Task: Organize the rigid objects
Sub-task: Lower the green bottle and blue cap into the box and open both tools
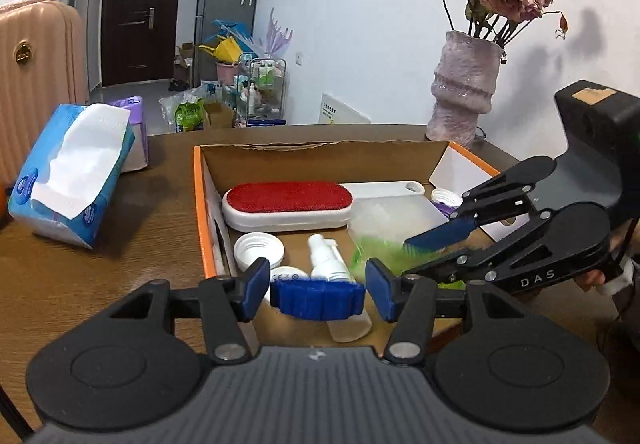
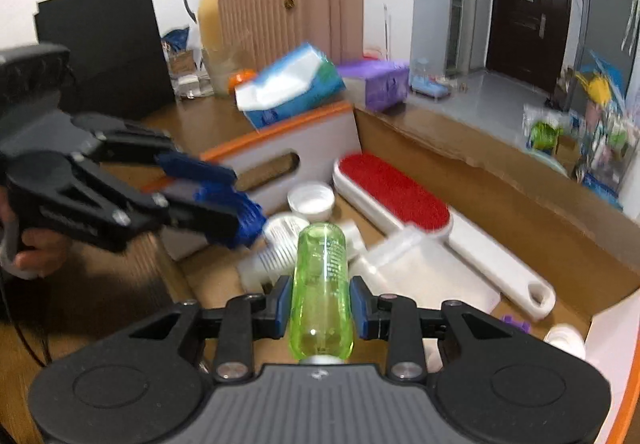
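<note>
An orange-rimmed cardboard box (image 1: 199,204) on the wooden table holds a red-faced white lint brush (image 1: 286,196), white caps (image 1: 258,250), a white spray bottle (image 1: 324,260) and a clear plastic lid (image 1: 392,212). My left gripper (image 1: 318,290) hovers over the box's near end. A ridged blue plastic piece (image 1: 318,298) sits between its pads with thin gaps on both sides, so the jaws are open. My right gripper (image 2: 320,308) is shut on a clear green bottle (image 2: 322,284), lengthwise over the box, and comes in from the right in the left wrist view (image 1: 408,260).
A blue tissue pack (image 1: 68,180) lies left of the box, with a purple box (image 2: 376,82) behind it. A vase of dried roses (image 1: 464,92) stands at the table's far right. A pink suitcase (image 1: 36,64) and a black paper bag (image 2: 104,44) stand beyond.
</note>
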Tool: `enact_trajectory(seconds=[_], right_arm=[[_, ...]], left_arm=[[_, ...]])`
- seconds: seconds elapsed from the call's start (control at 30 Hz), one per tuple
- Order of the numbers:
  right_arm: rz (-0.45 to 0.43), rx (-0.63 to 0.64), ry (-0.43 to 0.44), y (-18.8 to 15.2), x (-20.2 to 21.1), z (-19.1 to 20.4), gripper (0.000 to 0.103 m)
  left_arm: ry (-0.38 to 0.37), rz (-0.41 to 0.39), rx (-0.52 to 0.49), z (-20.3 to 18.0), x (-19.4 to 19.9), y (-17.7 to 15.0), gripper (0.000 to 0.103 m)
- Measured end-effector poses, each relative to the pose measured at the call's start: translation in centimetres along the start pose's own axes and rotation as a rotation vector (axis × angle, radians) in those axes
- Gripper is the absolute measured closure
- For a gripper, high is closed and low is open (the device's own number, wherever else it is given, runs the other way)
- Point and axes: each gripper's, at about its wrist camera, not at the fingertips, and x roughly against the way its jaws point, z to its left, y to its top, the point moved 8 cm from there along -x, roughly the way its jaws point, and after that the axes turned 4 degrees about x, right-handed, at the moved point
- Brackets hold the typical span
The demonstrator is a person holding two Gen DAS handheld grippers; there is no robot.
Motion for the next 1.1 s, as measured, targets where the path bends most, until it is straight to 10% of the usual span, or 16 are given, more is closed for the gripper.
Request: enact_trajectory(seconds=[0.83, 1.1], right_arm=[[-0.009, -0.106, -0.109, 1.1, 2.7, -1.1, 0.068], [-0.064, -0.198, -0.300, -0.1, 11.3, 0.8, 0.039]], left_arm=[[0.013, -0.042, 0.029, -1.6, 3.8, 1.1, 0.032], [0.123, -0.145, 0.049, -1.5, 11.3, 0.6, 0.013]])
